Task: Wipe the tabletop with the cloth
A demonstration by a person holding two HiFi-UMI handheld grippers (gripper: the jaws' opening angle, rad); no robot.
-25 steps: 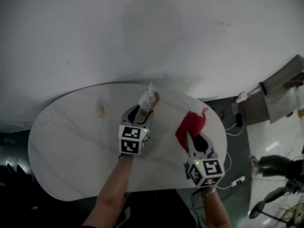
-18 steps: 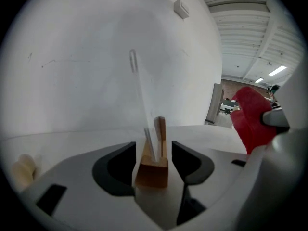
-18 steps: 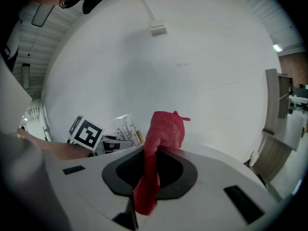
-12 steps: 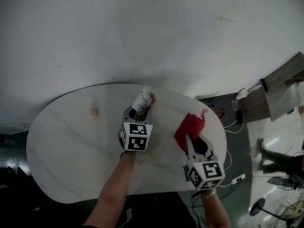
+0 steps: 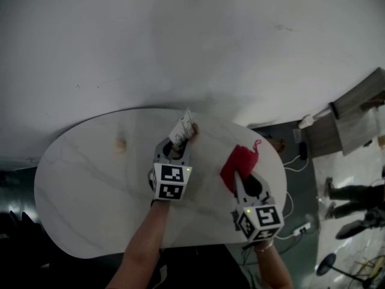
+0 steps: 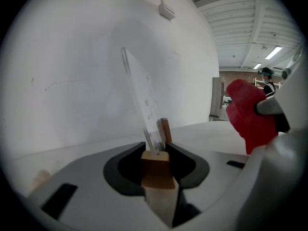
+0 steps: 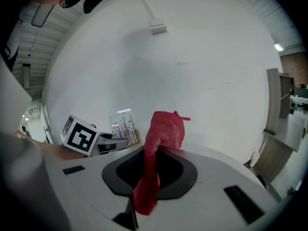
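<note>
Oval pale bench. On the left tool the jaws have just been closing and now pinch the wooden foot of a clear sign stand. The right tool is clamped on the red cloth, bunched over the bench's right end; contact with the top unclear. Cloth looks soft, light and limp. It is best held by a gathered fold, with the loose tail free to wipe.

The print on the clear sign is too small to read; the tan spot on the surface is too blurred to identify
</note>
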